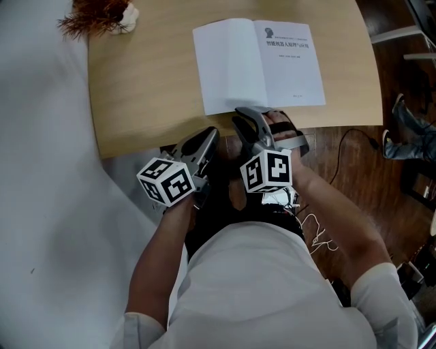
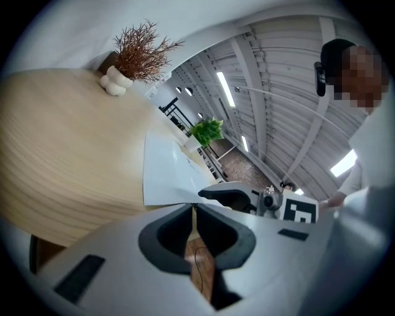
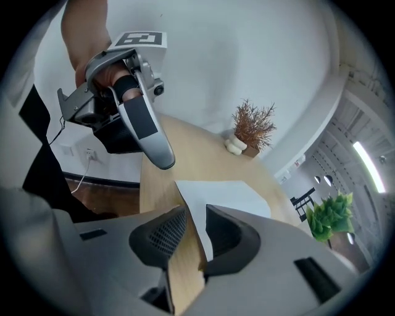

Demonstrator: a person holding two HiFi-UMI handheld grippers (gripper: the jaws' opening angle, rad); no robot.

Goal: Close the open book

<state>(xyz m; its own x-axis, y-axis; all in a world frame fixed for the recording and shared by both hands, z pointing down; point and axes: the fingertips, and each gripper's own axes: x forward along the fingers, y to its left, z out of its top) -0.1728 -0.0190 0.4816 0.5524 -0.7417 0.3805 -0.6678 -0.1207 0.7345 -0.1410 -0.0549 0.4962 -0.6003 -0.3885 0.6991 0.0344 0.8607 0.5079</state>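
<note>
Book (image 1: 259, 61) lies open and flat on the pale wooden counter (image 1: 150, 88), in the upper middle of the head view, with a blank white page on its left and a printed title page on its right. Its lower edge runs close to the counter's near edge. The right gripper (image 1: 242, 114) points at the lower left corner of the book; in the right gripper view its 2 jaws stand apart, with bare counter and that white corner showing through the gap and nothing pressed between the pads. The left gripper (image 1: 210, 133) sits just left of it at the counter's edge, short of the book, and in the left gripper view its jaws meet at the tips, holding nothing. A dried reddish plant (image 1: 99, 15) in a small white vase stands at the upper left of the counter, well apart from the book.
</note>
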